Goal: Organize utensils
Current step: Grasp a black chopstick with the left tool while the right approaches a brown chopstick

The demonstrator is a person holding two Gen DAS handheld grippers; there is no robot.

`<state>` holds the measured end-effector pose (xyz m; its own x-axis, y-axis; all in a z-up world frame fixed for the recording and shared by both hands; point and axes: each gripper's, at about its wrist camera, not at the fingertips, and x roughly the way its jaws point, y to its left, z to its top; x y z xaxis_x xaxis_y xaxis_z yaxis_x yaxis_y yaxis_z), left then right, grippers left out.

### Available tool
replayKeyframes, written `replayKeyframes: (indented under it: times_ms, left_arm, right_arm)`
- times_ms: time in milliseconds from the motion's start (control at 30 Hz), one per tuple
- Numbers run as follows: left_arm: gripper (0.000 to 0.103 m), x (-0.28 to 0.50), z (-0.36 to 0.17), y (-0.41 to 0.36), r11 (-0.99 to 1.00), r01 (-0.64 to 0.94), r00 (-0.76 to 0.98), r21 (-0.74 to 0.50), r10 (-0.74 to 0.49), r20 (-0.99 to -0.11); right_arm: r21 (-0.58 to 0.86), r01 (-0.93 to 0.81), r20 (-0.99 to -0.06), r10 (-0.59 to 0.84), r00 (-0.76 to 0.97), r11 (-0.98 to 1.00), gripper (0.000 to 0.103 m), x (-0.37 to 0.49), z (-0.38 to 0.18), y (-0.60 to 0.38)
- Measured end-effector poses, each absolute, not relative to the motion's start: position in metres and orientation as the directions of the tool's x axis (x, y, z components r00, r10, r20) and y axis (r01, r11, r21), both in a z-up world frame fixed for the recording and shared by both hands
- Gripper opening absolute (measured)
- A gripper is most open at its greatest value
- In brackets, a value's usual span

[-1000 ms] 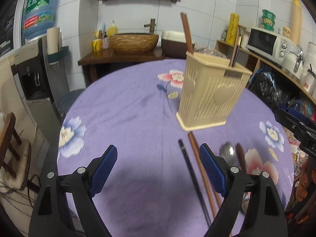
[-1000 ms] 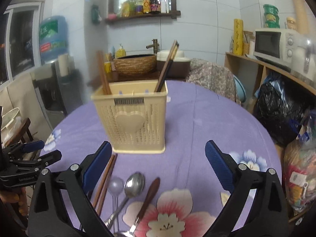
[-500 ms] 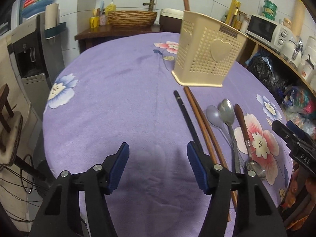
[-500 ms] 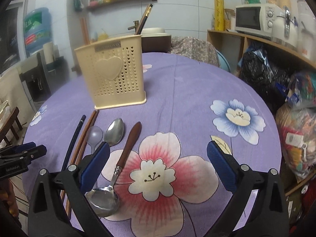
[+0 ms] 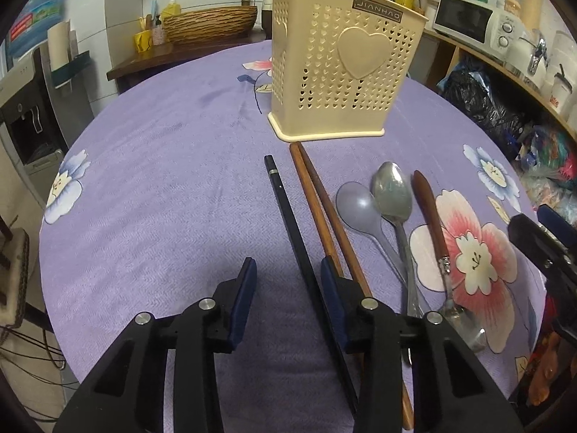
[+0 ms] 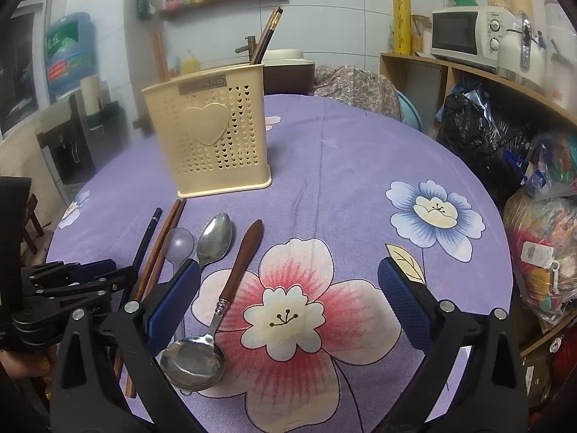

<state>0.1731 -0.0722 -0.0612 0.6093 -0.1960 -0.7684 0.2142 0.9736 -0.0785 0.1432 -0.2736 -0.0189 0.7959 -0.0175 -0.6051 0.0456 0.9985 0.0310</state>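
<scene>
A cream perforated utensil holder [image 5: 342, 61] stands upright on the purple flowered tablecloth [image 5: 162, 180], with chopsticks standing in it. In front of it lie a black chopstick [image 5: 288, 216], two brown chopsticks [image 5: 321, 198], a grey plastic spoon [image 5: 357, 205], a steel spoon [image 5: 393, 195] and a wooden-handled spoon [image 5: 429, 213]. My left gripper [image 5: 288, 281] is open, low over the cloth, with the black chopstick between its fingers. My right gripper [image 6: 288, 288] is open wide above the wooden-handled spoon [image 6: 238, 270]. The holder [image 6: 209, 133] shows beyond it.
A microwave [image 6: 468, 32] and bags [image 6: 487, 137] line the shelf at right. A water dispenser [image 5: 29, 108] and a side table with a woven basket [image 5: 209, 25] stand behind the table. A chair [image 6: 357, 83] sits at the far edge.
Both grippers have dropped lower and closer to the utensils. My left gripper's fingers have narrowed and now straddle the black chopstick. The right gripper stays wide open.
</scene>
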Motion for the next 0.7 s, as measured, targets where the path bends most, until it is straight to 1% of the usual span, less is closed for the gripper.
replayKeyframes:
  times_ms: [67,100,167,233,300,400,533,567,600,633,700]
  left_arm:
    - [0.036,0.176,-0.061,-0.072,0.974,0.215,0.609,-0.07,-0.19,-0.77]
    - [0.032,0.178,-0.061,-0.072,0.974,0.216,0.608,-0.065,-0.186,-0.772]
    - [0.026,0.179,-0.061,-0.068,0.973,0.222,0.607,-0.062,-0.188,-0.772]
    - [0.015,0.181,-0.061,-0.063,0.971,0.233,0.608,-0.049,-0.185,-0.772]
    - [0.014,0.182,-0.061,-0.054,0.972,0.232,0.61,-0.027,-0.167,-0.774]
    - [0.014,0.186,-0.06,-0.036,0.975,0.222,0.603,-0.03,-0.161,-0.781]
    - [0.014,0.19,-0.06,-0.018,0.977,0.208,0.602,-0.04,-0.16,-0.782]
    - [0.014,0.191,-0.06,-0.014,0.977,0.209,0.603,-0.041,-0.161,-0.782]
    - [0.014,0.192,-0.06,-0.01,0.977,0.211,0.602,-0.039,-0.162,-0.782]
    - [0.014,0.193,-0.06,-0.007,0.977,0.212,0.603,-0.037,-0.16,-0.782]
    - [0.014,0.196,-0.06,0.0,0.978,0.204,0.603,-0.036,-0.154,-0.783]
  right_arm:
    - [0.029,0.043,-0.609,-0.017,0.793,0.999,0.097,0.145,-0.019,-0.272]
    - [0.029,0.041,-0.611,-0.015,0.792,0.999,0.097,0.145,-0.018,-0.272]
    - [0.033,0.033,-0.612,-0.006,0.791,0.999,0.097,0.146,-0.018,-0.271]
    - [0.041,0.024,-0.615,0.006,0.788,0.999,0.097,0.147,-0.018,-0.27]
    - [0.055,0.005,-0.62,0.03,0.784,0.998,0.097,0.15,-0.018,-0.267]
    - [0.087,-0.053,-0.624,0.096,0.775,0.995,0.097,0.158,-0.014,-0.257]
    - [0.171,-0.173,-0.636,0.243,0.732,0.97,0.097,0.174,-0.011,-0.236]
    - [0.175,-0.205,-0.646,0.27,0.714,0.963,0.094,0.179,-0.011,-0.227]
    - [0.175,-0.237,-0.656,0.293,0.695,0.956,0.084,0.184,-0.011,-0.218]
    - [0.179,-0.281,-0.673,0.326,0.664,0.943,0.078,0.19,-0.013,-0.206]
    - [0.219,-0.342,-0.693,0.393,0.605,0.914,0.054,0.2,-0.016,-0.188]
